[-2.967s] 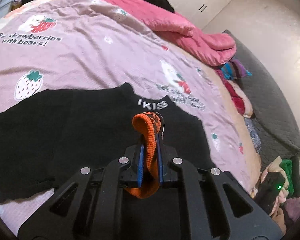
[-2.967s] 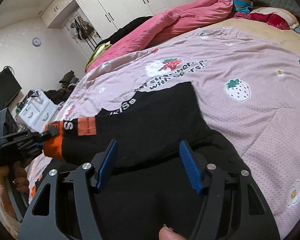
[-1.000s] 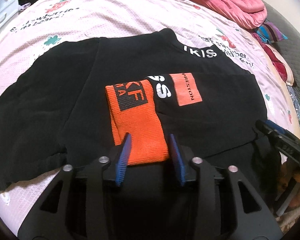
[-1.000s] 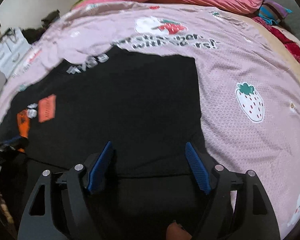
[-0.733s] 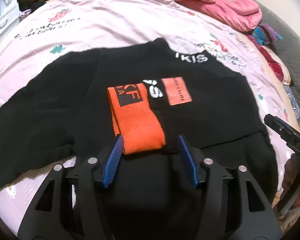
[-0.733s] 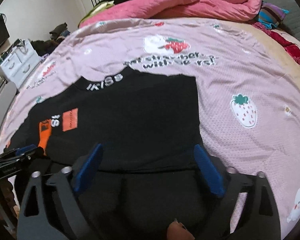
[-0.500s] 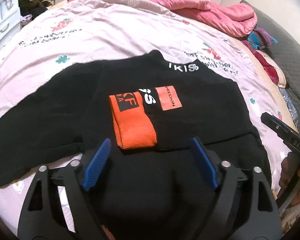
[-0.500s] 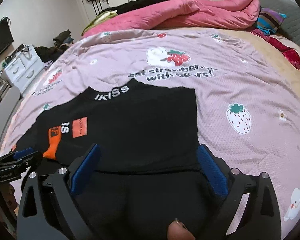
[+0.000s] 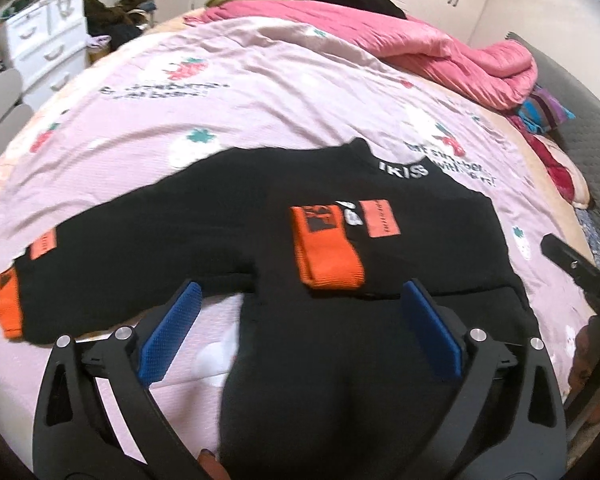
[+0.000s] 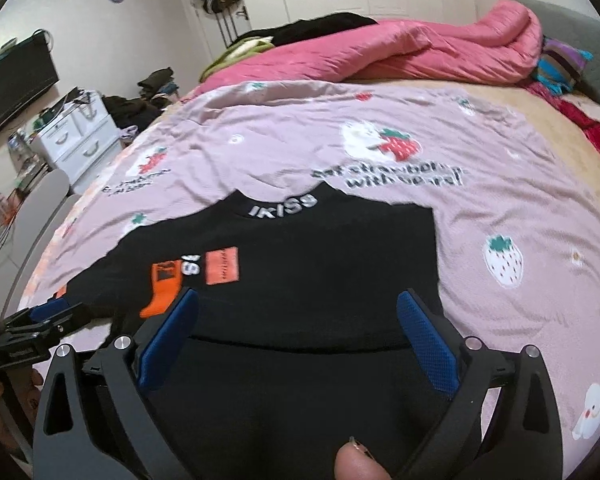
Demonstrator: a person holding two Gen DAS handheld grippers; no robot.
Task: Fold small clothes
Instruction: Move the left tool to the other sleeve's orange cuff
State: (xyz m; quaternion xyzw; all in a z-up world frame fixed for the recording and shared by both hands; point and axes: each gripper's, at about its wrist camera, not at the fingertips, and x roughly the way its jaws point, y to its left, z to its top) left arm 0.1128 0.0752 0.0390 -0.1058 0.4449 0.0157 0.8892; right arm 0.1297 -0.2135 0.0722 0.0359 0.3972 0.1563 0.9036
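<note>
Black knit sweater (image 9: 340, 248) with orange cuffs lay flat on the pink strawberry-print bedspread (image 9: 260, 92), collar lettering toward the far side, hem toward the person. Everything below is placed relative to that sweater.

Going from its left: the left sleeve (image 9: 112, 240) was spread out sideways, its orange ribbed cuff (image 9: 8, 304) lying at the sleeve's end on the bedspread. The left gripper (image 9: 300, 332) hung over the near hem with its blue-padded fingers (image 9: 168, 336) wide apart, holding nothing. Across the middle, the other sleeve lay folded over the chest, its orange cuff (image 9: 328, 248) resting just left of an orange label patch (image 9: 380, 218). On the sweater's right side the right gripper (image 10: 296, 336) also stood over the hem, its fingers spread and empty; the right-hand edge of the body looked straight and tucked.

By my reading, one sleeve fold was done and the step in hand was the second one. The next move would call for the left gripper to travel out to the far cuff on the left, close on it, and carry it across the chest to lie beside or over the first cuff, keeping the shoulder line even.

As for room: bare bedspread lay all round the left sleeve and beyond the collar, so a sweeping carry had open room. A white drawer unit (image 9: 44, 44) stood well off to the left past the bed edge, and a rumpled pink quilt (image 9: 440, 56) sat well beyond the collar. The near bed edge was close under the hem, where slack cloth might slide off.
</note>
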